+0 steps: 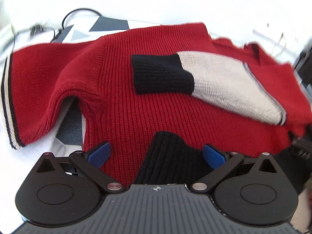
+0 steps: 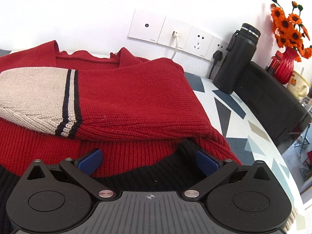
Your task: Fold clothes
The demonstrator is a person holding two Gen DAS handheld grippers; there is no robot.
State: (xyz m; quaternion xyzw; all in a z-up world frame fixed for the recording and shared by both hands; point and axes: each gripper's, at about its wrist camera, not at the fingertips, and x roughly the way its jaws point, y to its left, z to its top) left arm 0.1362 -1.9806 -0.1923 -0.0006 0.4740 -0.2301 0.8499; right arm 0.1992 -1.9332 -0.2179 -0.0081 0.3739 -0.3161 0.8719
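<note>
Two grippers, left gripper [image 1: 157, 154] and right gripper [image 2: 149, 160], gape wide over the sweater's [image 1: 124, 89] black hem [image 1: 167, 156], which runs sideways between them

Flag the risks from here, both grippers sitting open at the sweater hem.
1. The folded sleeve lies loose on the red sweater; lifting the black hem could slide it off.
2. Left gripper and right gripper are both open, so uneven bites may skew the fold.
3. The black bottle and plugged cable stand close behind.
</note>
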